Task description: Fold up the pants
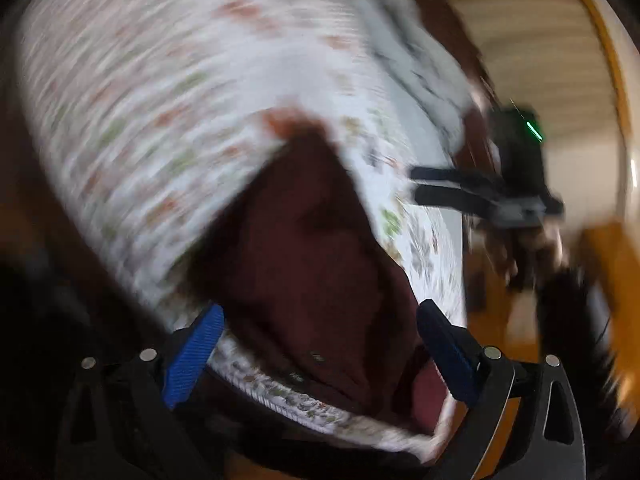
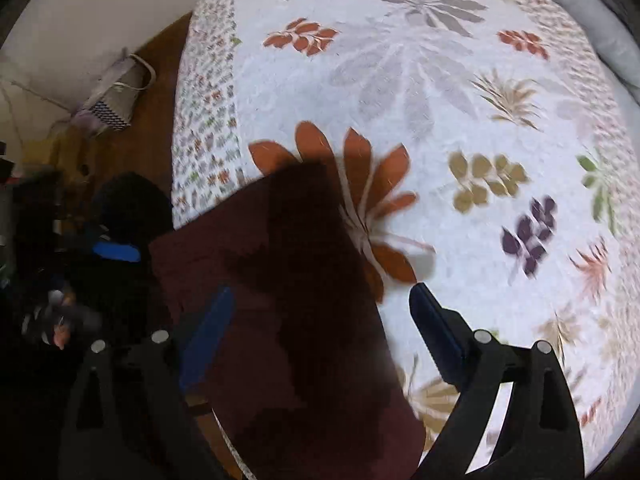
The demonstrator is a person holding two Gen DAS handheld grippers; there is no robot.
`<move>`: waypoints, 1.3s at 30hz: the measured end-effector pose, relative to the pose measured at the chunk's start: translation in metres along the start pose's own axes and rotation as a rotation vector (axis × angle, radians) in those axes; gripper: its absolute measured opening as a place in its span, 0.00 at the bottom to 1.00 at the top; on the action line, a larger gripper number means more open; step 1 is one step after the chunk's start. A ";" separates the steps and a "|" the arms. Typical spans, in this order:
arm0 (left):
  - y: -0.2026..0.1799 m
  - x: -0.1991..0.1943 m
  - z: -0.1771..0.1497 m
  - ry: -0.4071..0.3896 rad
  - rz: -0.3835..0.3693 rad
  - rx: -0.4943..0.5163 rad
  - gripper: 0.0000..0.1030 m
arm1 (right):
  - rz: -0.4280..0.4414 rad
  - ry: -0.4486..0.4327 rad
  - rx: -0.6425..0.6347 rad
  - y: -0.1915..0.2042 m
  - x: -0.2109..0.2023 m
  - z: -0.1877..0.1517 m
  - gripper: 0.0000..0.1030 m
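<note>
Dark maroon pants (image 1: 312,264) lie on a white flowered bedspread (image 1: 140,100) near the bed's edge; the left wrist view is motion-blurred. My left gripper (image 1: 320,344) is open above the pants, with blue pads on either side of the cloth. In the right wrist view the pants (image 2: 280,300) lie as a flat folded strip at the bed's near left corner. My right gripper (image 2: 320,320) is open above them. The right gripper also shows in the left wrist view (image 1: 424,186), with its fingers close together.
The bedspread (image 2: 440,120) covers most of the right wrist view. A wooden floor (image 2: 136,136) runs left of the bed, with a patterned bag (image 2: 108,104) by the wall. A grey pillow (image 2: 612,44) lies at the far right edge. The left gripper's blue pad (image 2: 116,251) shows at left.
</note>
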State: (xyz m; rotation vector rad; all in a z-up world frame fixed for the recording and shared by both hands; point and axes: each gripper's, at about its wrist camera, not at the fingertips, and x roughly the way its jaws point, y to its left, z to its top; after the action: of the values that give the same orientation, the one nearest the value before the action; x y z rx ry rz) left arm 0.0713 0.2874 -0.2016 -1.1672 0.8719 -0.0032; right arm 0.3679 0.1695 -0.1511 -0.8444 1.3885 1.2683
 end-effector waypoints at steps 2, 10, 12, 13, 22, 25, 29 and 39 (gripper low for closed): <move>0.016 0.001 0.000 -0.018 -0.026 -0.064 0.95 | 0.081 0.008 0.024 -0.010 0.007 0.010 0.87; 0.063 0.021 -0.007 -0.004 -0.143 -0.365 0.95 | 0.240 0.077 0.058 -0.019 0.046 0.030 0.87; 0.066 0.026 -0.008 0.000 -0.142 -0.373 0.95 | 0.246 0.085 0.051 -0.017 0.051 0.032 0.87; 0.066 0.029 -0.008 0.005 -0.143 -0.377 0.95 | 0.254 0.088 0.048 -0.017 0.054 0.033 0.87; 0.046 0.037 -0.014 0.056 -0.086 -0.383 0.96 | 0.300 0.106 0.020 -0.013 0.070 0.041 0.87; 0.030 0.033 -0.012 0.054 -0.102 -0.355 0.96 | 0.312 0.109 0.009 -0.012 0.072 0.041 0.87; 0.034 0.043 -0.010 0.060 -0.083 -0.391 0.96 | 0.321 0.106 0.003 -0.012 0.077 0.042 0.87; 0.029 0.031 -0.019 0.009 -0.046 -0.327 0.84 | 0.341 0.129 -0.023 -0.006 0.090 0.046 0.88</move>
State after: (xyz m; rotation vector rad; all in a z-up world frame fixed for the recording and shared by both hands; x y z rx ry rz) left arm 0.0685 0.2715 -0.2455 -1.4937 0.8736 0.0999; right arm 0.3634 0.2254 -0.2352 -0.7352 1.6751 1.5106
